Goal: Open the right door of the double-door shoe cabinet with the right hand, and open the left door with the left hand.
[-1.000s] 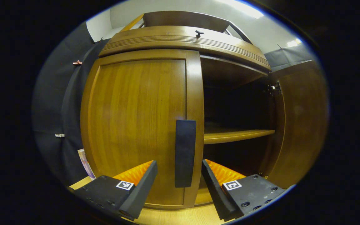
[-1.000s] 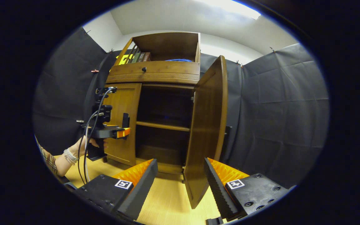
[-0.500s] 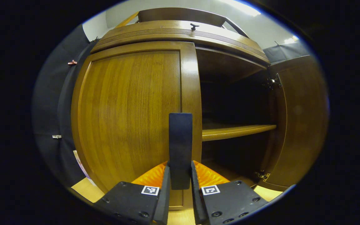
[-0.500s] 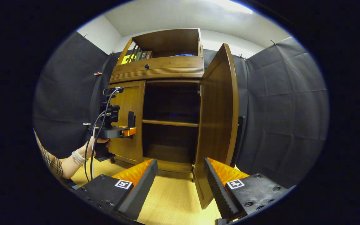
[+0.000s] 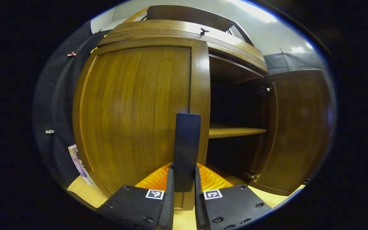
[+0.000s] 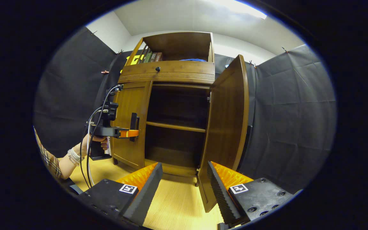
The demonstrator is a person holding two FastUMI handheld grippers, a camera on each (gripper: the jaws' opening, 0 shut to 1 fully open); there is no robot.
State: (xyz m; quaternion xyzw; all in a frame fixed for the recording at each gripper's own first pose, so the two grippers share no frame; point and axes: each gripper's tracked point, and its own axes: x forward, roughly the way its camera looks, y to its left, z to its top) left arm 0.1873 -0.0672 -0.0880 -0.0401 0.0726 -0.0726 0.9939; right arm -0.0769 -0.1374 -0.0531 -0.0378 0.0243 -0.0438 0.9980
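Left gripper is clamped on the left door's handle; right gripper is held open, right door swung wide

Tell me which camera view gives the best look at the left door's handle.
The left gripper view: the handle stands upright, close and large, clamped between the left gripper fingers. In the right gripper view the handle is small and far off, seen edge-on on the left door.
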